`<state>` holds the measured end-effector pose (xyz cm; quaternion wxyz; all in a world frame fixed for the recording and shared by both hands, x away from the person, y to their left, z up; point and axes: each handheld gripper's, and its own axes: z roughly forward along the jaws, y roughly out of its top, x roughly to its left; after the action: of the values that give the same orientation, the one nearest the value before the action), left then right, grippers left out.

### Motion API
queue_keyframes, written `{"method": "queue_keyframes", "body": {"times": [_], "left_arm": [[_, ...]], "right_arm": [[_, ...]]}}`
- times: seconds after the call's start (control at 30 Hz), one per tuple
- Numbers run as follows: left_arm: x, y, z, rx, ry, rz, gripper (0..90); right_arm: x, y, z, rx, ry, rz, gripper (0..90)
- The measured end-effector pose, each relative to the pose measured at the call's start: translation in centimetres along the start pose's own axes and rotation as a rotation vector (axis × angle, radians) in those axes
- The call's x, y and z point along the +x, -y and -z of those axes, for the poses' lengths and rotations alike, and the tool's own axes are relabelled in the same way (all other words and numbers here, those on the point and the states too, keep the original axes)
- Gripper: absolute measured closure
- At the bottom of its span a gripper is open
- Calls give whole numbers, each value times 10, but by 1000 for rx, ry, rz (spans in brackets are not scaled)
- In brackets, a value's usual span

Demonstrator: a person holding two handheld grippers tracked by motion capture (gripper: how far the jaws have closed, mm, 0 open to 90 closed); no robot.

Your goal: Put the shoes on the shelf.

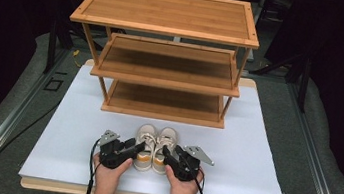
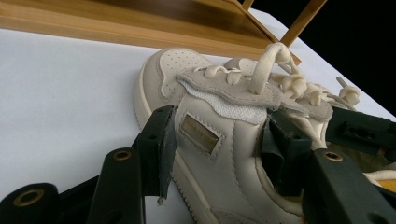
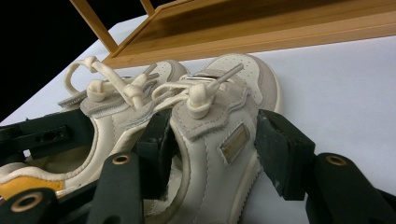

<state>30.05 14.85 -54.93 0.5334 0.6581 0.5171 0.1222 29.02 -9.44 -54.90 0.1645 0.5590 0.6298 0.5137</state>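
Note:
A pair of small cream shoes with laces stands side by side on the white board, toes towards the rack. My left gripper (image 1: 139, 146) (image 2: 219, 144) straddles the outer wall of the left shoe (image 1: 146, 135) (image 2: 210, 116): one pad lies against the outside, the other sits inside the opening. My right gripper (image 1: 168, 152) (image 3: 212, 149) holds the right shoe (image 1: 167, 137) (image 3: 224, 116) the same way, with its pads on either side of that shoe's outer wall. Both shoes rest on the board.
A bamboo rack (image 1: 168, 74) with three bare shelves stands just beyond the shoes on the white board (image 1: 75, 129). The board ends near my hands. Grey floor mats and metal rails run along both sides.

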Motion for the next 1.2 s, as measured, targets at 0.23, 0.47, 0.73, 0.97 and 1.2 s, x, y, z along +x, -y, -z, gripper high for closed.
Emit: {"method": "queue_keyframes", "body": {"times": [0.23,0.47,0.73,0.97,1.2], "left_arm": [[1,1,0,-9,9,7,490],[0,1,0,-12,6,7,494],[-1,2,0,-27,-2,9,516],[-1,3,0,-31,-1,14,531],[-1,2,0,-34,0,19,546]], "right_arm": [[0,0,0,-5,4,-1,473],[3,2,2,-27,15,26,512],[6,3,2,-36,37,24,541],[6,3,3,-50,41,25,560],[7,3,3,-47,39,14,564]]}}
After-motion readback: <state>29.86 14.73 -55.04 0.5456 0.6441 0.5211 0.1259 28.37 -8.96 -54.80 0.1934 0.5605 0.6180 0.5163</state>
